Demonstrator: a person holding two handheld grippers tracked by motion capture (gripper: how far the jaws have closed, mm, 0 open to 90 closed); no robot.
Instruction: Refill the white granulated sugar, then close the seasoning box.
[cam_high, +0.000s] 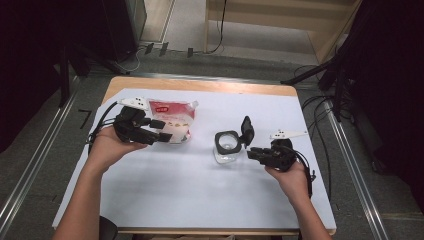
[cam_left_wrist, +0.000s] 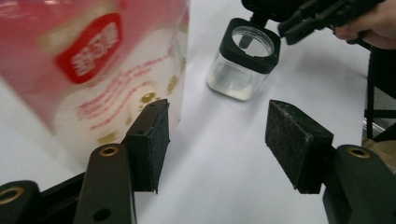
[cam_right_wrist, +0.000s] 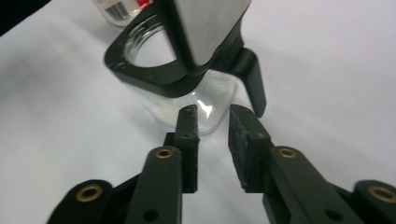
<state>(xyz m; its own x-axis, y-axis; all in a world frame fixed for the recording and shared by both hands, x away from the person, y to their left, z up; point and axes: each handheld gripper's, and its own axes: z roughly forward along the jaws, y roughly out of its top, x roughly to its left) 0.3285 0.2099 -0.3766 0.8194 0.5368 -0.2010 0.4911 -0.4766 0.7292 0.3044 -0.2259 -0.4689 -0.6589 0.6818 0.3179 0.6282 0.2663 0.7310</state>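
Beside the left gripper (cam_left_wrist: 215, 144), open and empty, the pouch (cam_left_wrist: 88, 65) may topple if nudged; the right gripper (cam_right_wrist: 212, 128), slightly open, could tip the jar (cam_right_wrist: 187, 79)

We see bare worktop (cam_high: 200, 190) between the pouch (cam_high: 172, 120) and the jar (cam_high: 226, 147); a gripper could pass there. The jar's raised lid (cam_high: 247, 131) blocks its right side.

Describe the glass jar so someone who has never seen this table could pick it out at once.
On the white table sheet, look right of centre, just ahead of the right gripper. The glass jar stands there: clear, squarish, with a black collar and its lid flipped up, unlike the red-and-white pouch to its left.
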